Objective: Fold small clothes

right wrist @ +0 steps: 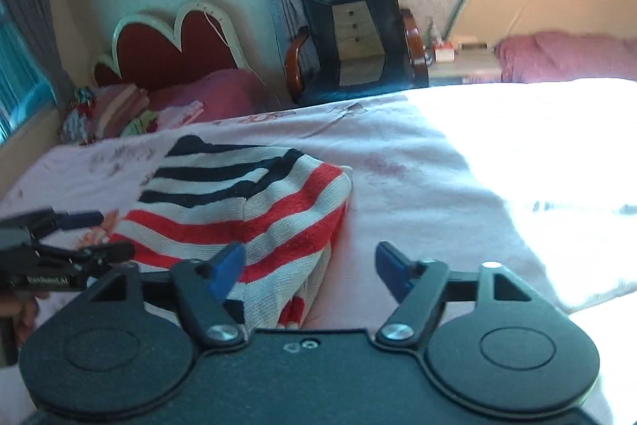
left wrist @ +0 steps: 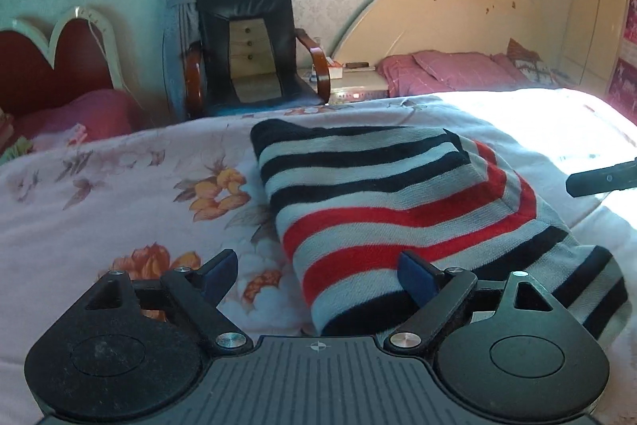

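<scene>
A small knitted garment [left wrist: 390, 210] with navy, white and red stripes lies folded into a thick bundle on the floral pink bedspread [left wrist: 119, 194]. My left gripper [left wrist: 318, 271] is open and empty, low over the garment's near left edge. In the right wrist view the same garment [right wrist: 247, 202] lies left of centre. My right gripper [right wrist: 308, 269] is open and empty, its left finger over the garment's near right corner. The left gripper also shows at the left edge of the right wrist view [right wrist: 83, 237]. A finger of the right gripper [left wrist: 601, 180] shows at the right edge of the left wrist view.
A black leather armchair [left wrist: 251, 50] stands beyond the bed's far edge, under the window. A red heart-shaped headboard [left wrist: 51, 62] with pillows is at the far left. A second bed with pink pillows [left wrist: 446, 70] is at the far right. Bright sunlight falls on the bedspread's right side [right wrist: 517, 154].
</scene>
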The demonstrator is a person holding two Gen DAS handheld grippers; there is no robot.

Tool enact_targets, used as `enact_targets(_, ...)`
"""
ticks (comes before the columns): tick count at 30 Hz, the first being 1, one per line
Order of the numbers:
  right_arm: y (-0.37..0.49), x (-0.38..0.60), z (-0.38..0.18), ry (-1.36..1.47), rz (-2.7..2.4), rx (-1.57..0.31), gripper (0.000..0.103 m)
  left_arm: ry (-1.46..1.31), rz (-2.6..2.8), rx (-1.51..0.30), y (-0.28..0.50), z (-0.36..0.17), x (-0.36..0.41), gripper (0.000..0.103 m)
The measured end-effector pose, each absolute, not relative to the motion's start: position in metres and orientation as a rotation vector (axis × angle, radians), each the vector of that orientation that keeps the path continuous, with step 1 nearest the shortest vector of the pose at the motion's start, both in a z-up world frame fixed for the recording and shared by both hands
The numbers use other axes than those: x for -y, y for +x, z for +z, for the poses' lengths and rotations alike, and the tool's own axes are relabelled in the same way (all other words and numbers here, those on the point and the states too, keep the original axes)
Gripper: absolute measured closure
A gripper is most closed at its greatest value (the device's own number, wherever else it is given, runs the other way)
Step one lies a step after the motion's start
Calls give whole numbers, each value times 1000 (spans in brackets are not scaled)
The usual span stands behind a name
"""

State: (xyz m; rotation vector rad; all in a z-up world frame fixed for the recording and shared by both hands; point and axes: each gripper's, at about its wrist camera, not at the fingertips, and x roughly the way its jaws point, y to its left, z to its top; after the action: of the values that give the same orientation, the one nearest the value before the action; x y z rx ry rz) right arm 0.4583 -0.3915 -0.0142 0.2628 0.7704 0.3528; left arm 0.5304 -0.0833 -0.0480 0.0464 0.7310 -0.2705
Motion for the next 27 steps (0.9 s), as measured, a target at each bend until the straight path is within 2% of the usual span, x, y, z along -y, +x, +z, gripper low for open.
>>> enact_targets(4, 468, 438, -42, 629, 514, -934, 29, -350, -371, -836, 532, -70, 37, 17)
enact_targets(7, 474, 446, -64, 738, 578, -979, 30, -535, -406, -881, 534, -89, 26, 17)
enact_targets(8, 476, 445, -70, 756, 596, -993, 30, -569, -424, -896, 534, -94, 26, 19)
enact_targets(9, 478, 443, -77, 769, 613, -1014, 32, -596, -438, -914, 534, -100, 27, 35)
enact_targets(10, 480, 440, -83, 771, 627, -1033, 34, -621, -452, -934, 535, -107, 28, 39)
enact_targets(12, 481, 431, -86, 738, 651, -1035, 41, -679, -469, -942, 534, -115, 27, 39)
enact_targets(15, 487, 419, -88, 717, 675, -1034, 50, -716, -484, -951, 538, -122, 30, 39)
enact_targets(17, 492, 413, -90, 714, 691, -1033, 53, -715, -500, -956, 549, -123, 33, 34)
enact_targets(22, 499, 409, -91, 694, 720, -1007, 56, -619, -497, -964, 568, -117, 55, 33)
enact_targets(25, 498, 410, -93, 696, 717, -989, 58, -469, -462, -957, 570, -106, 74, 37)
enact_targets(27, 495, 409, -89, 671, 689, -981, 63, -425, -444, -948, 566, -101, 82, 43)
